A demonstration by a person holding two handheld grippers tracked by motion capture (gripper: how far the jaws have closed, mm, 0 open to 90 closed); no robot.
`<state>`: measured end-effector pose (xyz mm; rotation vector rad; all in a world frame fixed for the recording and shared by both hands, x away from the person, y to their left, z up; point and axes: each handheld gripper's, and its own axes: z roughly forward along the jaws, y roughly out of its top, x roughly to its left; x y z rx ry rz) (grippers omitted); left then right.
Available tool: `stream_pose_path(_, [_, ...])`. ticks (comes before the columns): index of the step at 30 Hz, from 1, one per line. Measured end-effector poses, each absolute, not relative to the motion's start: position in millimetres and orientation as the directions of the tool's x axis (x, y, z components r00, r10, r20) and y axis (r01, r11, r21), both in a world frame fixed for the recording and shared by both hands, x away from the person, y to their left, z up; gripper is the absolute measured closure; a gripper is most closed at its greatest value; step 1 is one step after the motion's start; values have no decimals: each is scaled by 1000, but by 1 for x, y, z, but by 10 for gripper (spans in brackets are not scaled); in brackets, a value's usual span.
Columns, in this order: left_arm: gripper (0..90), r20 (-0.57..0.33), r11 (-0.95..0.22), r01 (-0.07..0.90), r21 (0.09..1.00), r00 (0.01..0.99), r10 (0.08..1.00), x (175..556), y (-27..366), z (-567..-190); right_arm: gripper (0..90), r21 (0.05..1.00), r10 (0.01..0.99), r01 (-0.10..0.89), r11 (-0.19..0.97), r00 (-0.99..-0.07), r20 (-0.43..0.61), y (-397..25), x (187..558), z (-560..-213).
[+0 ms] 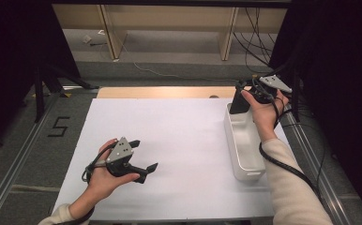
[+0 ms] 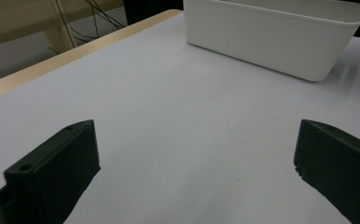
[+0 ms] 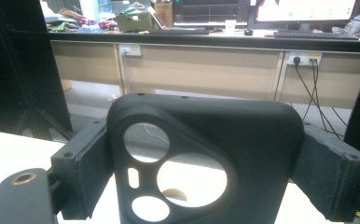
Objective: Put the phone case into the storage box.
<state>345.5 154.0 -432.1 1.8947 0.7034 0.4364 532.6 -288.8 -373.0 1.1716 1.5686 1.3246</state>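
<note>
1. Left gripper sits low at the near-left of the white table sheet, held in the person's left hand. Jaws spread wide, nothing between them; the left gripper view shows bare sheet in the gap.
2. White bin stands along the right side of the sheet, long axis running near to far. In the left gripper view the bin is well ahead of the open jaws, not touching them.
3. Right gripper is at the far end of the bin, held in the right hand, cable trailing back along the sleeve.
4. It is clamped on a black phone case: one jaw pressed on each side edge, case upright, camera cutouts facing the lens. In the high view the case hangs over the bin's far end; can't tell if its lower edge touches the bin.
5. Beyond the table: wooden desk with wall sockets and cables, monitors on top.
</note>
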Motion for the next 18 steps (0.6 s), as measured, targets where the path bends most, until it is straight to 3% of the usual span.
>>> stream_pose_path(18, [0, -12, -308, 274, 911, 765, 644, 346, 154, -432, 150, 975, 959, 208, 72, -282, -11, -282, 540, -377])
